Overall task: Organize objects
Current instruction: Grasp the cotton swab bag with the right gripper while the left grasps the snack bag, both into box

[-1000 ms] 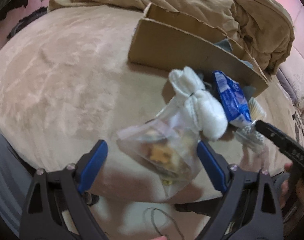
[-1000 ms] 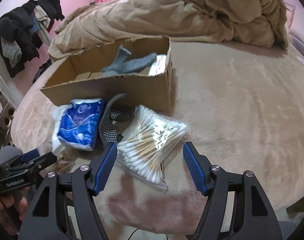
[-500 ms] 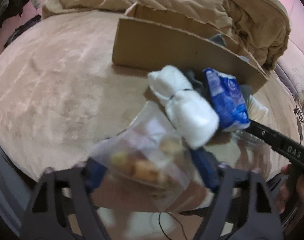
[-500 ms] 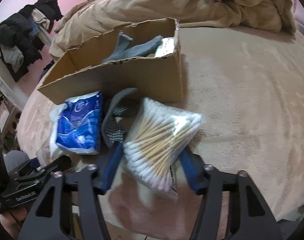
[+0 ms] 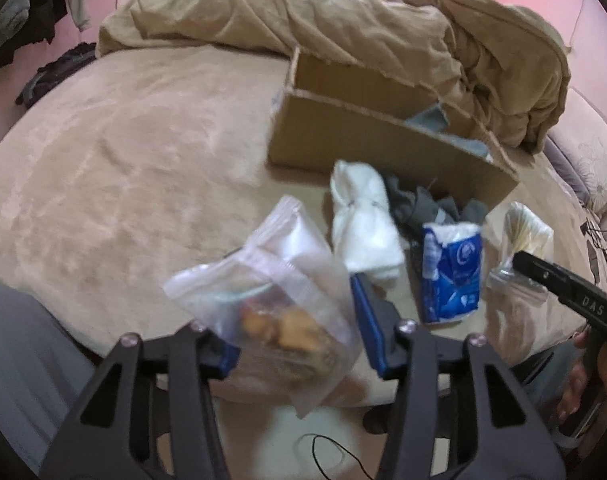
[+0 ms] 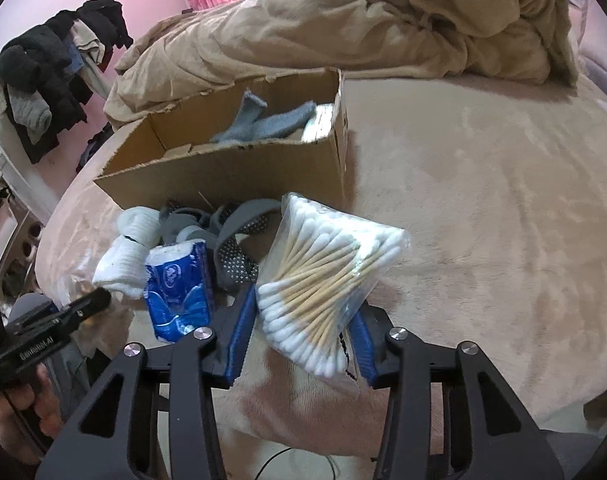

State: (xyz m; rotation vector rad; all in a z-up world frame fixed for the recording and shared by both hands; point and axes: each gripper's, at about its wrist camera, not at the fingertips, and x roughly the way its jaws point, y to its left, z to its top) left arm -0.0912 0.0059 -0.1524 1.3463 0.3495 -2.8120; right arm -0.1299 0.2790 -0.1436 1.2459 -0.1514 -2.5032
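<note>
My left gripper point(image 5: 297, 340) is shut on a clear zip bag of snacks point(image 5: 271, 292) and holds it above the bed. My right gripper point(image 6: 303, 332) is shut on a clear bag of cotton swabs point(image 6: 327, 268), lifted off the bed. An open cardboard box point(image 6: 239, 168) stands behind; it holds a blue-grey sock point(image 6: 263, 124). In front of the box lie a white rolled sock point(image 5: 363, 224), dark grey socks point(image 6: 231, 240) and a blue tissue pack point(image 5: 451, 272). The tissue pack also shows in the right wrist view point(image 6: 179, 288).
A crumpled tan duvet point(image 5: 343, 20) is heaped behind the box. The bed surface point(image 5: 123, 160) is beige plush, with its edge close below the grippers. Dark clothes point(image 6: 51, 72) hang at the far left by the pink wall.
Both grippers have shut on their bags and lifted them. The left one raised the snack bag; the right one raised the cotton swab bag and moved closer to the box.
</note>
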